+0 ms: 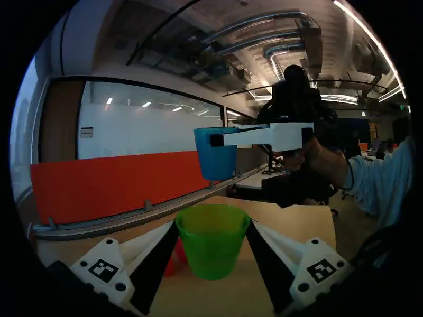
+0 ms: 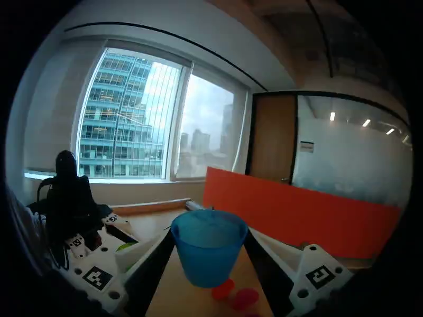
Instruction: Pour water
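Main risk from here: water landing on the light wooden table top [image 1: 296,219] instead of inside the green plastic cup [image 1: 211,248], because of the blue plastic cup [image 1: 214,158] being high in the middle of the left gripper view, above and beyond the green rim and seemingly not yet over the mouth. Second risk: slipping or turning of the blue cup during tipping, since gripped only from the side, near the rim, by the thin white fingers [image 1: 254,136] of the right gripper [image 1: 217,141]. Third: knocking rim against rim, or disturbing the small red round pieces [image 1: 173,261] lying just beside the green cup at lower left. Fingers of the left gripper [image 1: 211,227] narrowed around the green cup, pressing on both sides, low in the centre of that view. Right gripper closed around the blue cup, found also at lower centre of the right gripper view; behind it in the left gripper view, a hand [image 1: 312,158] and a pale blue sleeve [image 1: 383,179]. Both cups upright, mouths up, bases down, long axis about vertical; the blue one perhaps leaning a little, though possibly only from lens bending. Amount of water inside the blue cup: not possible to tell. Advisable to bring the blue lip right over the green mouth before tilting, and to tilt slowly.
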The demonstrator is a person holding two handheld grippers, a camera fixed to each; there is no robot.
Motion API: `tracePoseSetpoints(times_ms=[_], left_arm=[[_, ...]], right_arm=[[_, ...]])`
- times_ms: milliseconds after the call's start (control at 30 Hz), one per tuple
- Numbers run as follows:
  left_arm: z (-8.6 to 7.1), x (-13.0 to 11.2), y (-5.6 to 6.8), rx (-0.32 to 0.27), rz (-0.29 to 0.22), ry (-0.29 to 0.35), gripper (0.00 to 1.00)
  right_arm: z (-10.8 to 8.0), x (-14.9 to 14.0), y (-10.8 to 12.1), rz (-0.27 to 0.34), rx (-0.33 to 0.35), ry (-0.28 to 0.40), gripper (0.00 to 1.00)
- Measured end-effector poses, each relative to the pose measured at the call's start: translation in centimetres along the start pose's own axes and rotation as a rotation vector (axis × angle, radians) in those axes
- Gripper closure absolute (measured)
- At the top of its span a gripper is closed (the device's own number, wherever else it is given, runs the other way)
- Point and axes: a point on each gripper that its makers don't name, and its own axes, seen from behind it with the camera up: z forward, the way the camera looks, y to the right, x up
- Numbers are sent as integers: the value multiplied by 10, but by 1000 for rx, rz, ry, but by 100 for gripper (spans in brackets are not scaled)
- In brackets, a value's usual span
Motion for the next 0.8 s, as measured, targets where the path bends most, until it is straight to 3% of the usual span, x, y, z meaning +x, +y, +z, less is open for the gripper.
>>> tracePoseSetpoints(times_ms=[800], left_arm=[[-14,-8,-31,61,7,-40,13]], right_arm=[[-28,-47,21,49,-24,-30,9]])
